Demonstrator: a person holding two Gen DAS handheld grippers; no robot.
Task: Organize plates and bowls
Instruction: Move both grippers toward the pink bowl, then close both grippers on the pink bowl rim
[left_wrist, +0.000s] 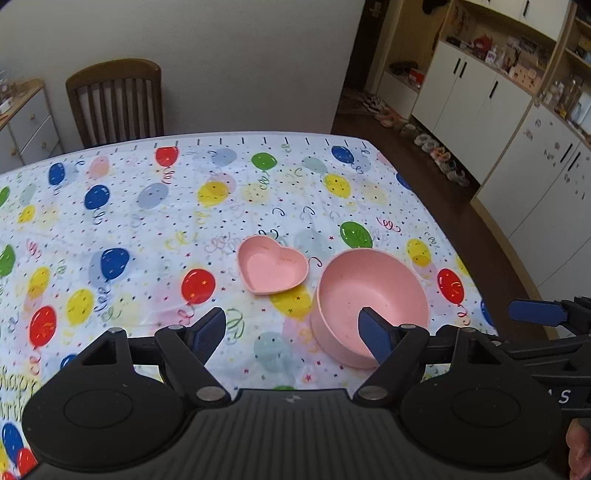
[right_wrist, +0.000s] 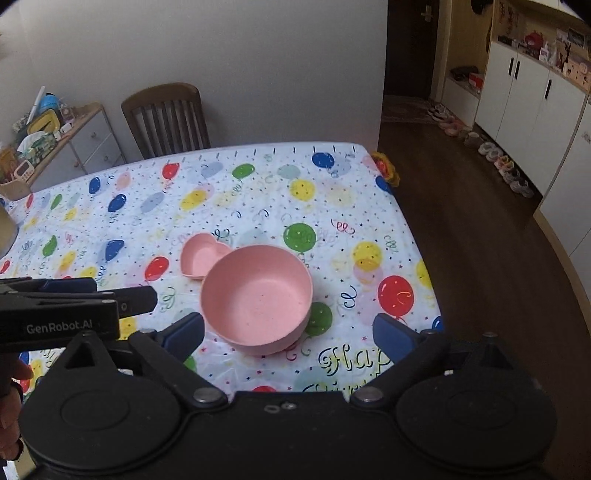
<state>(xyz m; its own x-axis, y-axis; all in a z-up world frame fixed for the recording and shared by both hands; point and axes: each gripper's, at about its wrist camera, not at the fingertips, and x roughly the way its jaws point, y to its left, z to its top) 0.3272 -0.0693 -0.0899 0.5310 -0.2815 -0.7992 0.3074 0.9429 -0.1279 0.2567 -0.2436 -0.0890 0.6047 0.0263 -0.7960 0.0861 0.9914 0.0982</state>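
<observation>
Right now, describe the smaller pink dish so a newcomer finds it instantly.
On the balloon-print tablecloth, look just beyond the round pink bowl. The heart-shaped pink dish sits there, shallower, smaller, and the only one with a notched, pointed outline.

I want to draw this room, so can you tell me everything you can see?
Round bowl: one, pink, near table edge.
Heart-shaped dish: one, pink, beside the bowl, farther in.
Tablecloth: one, white with coloured balloons, covering the table.
Wooden chair: one, brown, behind the table by the wall.
Drawer unit: one, pale, left of the chair, cluttered top.
Cabinets: white, along the right wall.
Shoes: several pairs, on the floor by the cabinets.
Left gripper: black, blue pads, open.
Right gripper: black, blue pads, open, fingers either side of the bowl.
</observation>
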